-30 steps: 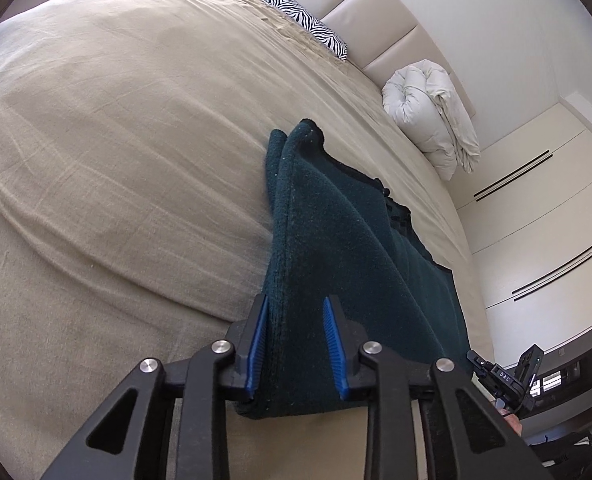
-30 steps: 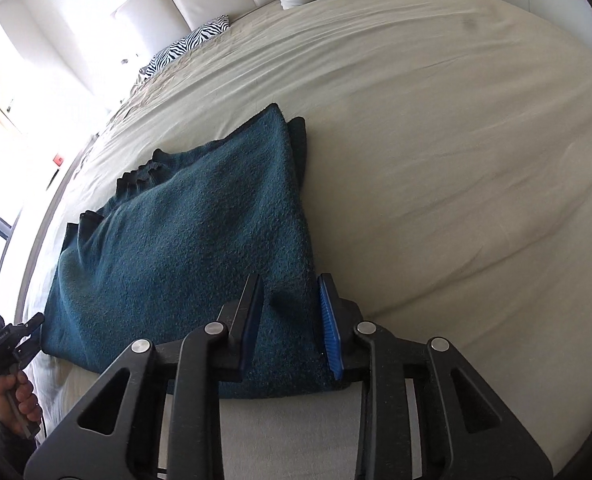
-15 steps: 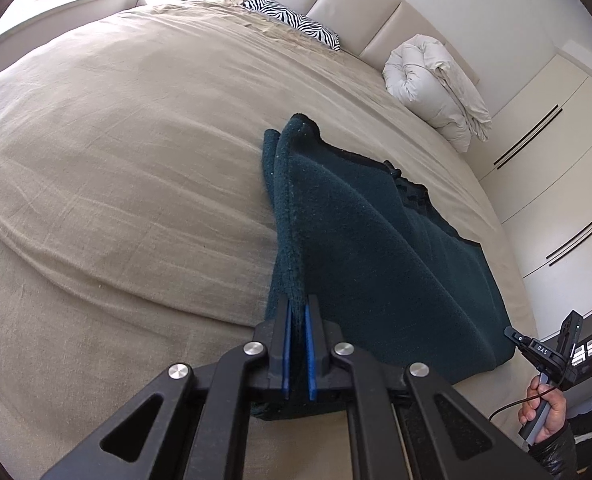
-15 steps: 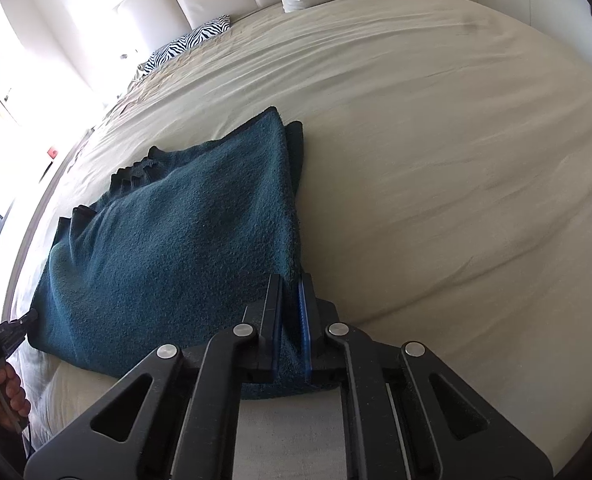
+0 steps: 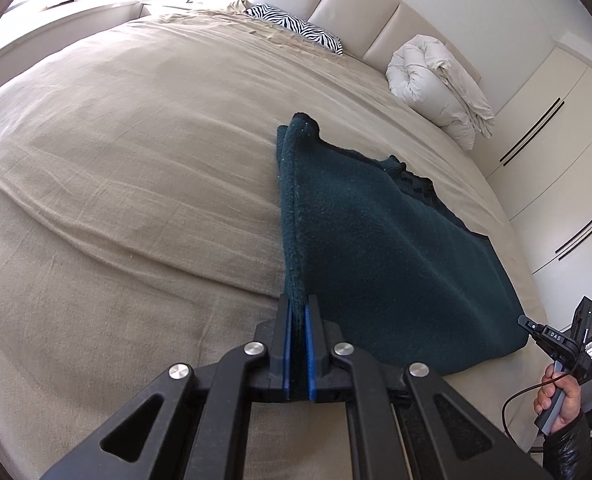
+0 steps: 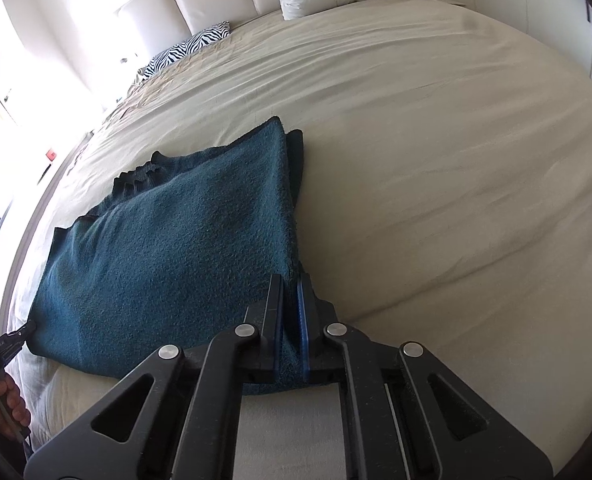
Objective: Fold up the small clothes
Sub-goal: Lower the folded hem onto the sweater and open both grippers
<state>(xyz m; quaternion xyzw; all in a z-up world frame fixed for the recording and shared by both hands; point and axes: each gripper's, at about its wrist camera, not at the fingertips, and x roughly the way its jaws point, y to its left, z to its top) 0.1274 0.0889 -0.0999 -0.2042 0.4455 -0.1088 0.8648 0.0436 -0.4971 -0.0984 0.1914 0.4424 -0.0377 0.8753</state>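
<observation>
A dark teal fleece garment (image 5: 384, 248) lies folded on the beige bed (image 5: 135, 160). My left gripper (image 5: 297, 312) is shut on its near corner, and the edge rises taut from the jaws. In the right wrist view the same garment (image 6: 183, 248) spreads to the left. My right gripper (image 6: 291, 292) is shut on its other near corner. The garment's far folded edge rests on the bed. The right gripper also shows at the lower right of the left wrist view (image 5: 556, 340), and the left gripper at the lower left of the right wrist view (image 6: 3, 348).
A zebra-print pillow (image 5: 296, 30) and a rolled white duvet (image 5: 440, 84) lie by the padded headboard (image 5: 360, 8). White wardrobe doors (image 5: 556, 132) stand to the right. The bed's near edge runs just under both grippers.
Both grippers were open around the garment's near corners a second ago and have shut on them. Both have since lifted a little, pulling the near edge up.
</observation>
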